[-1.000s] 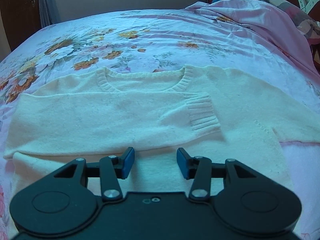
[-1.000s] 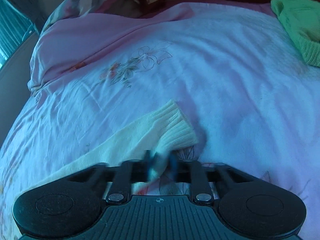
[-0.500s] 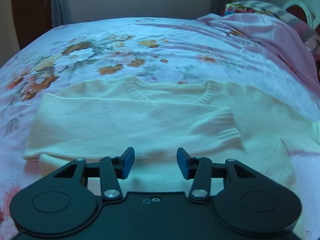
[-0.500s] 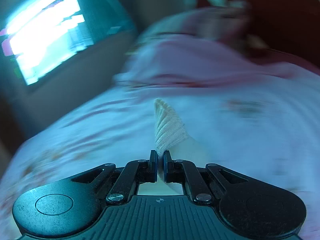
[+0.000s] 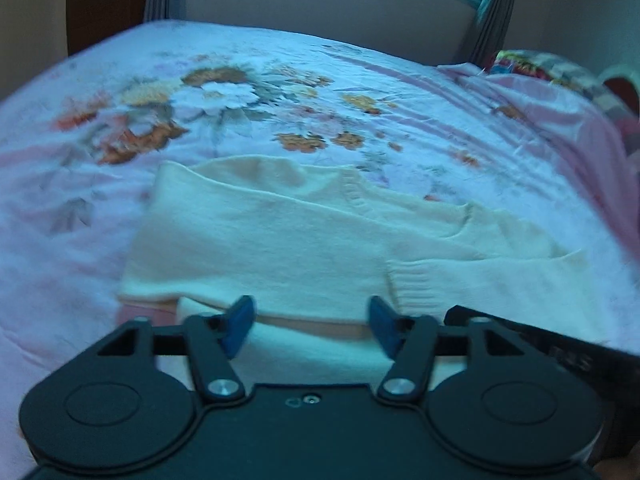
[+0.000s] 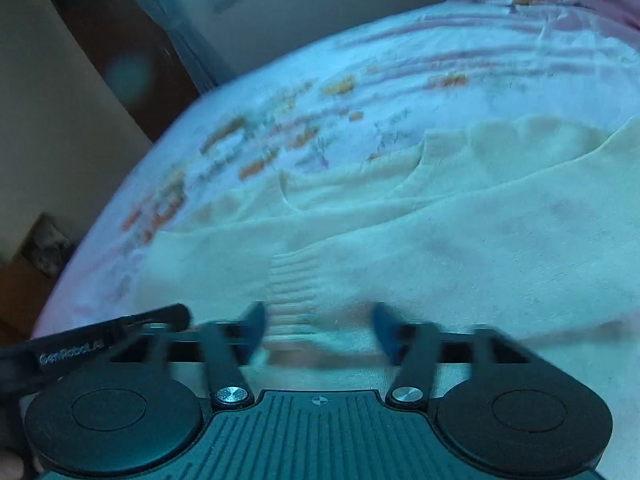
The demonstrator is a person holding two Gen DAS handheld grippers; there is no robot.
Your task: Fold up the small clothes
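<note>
From the left wrist view, my left gripper (image 5: pixel 311 330) hovers spread and empty over the near hem of the cream knitted sweater (image 5: pixel 304 236), which lies flat on the floral pink bedsheet (image 5: pixel 240 92). Both sleeves look folded across the chest, one ribbed cuff (image 5: pixel 416 284) nearest.

From the right wrist view, my right gripper (image 6: pixel 318 332) is spread too, holding nothing, just above that cuff (image 6: pixel 292 284). I judge the body folds remain.
</note>
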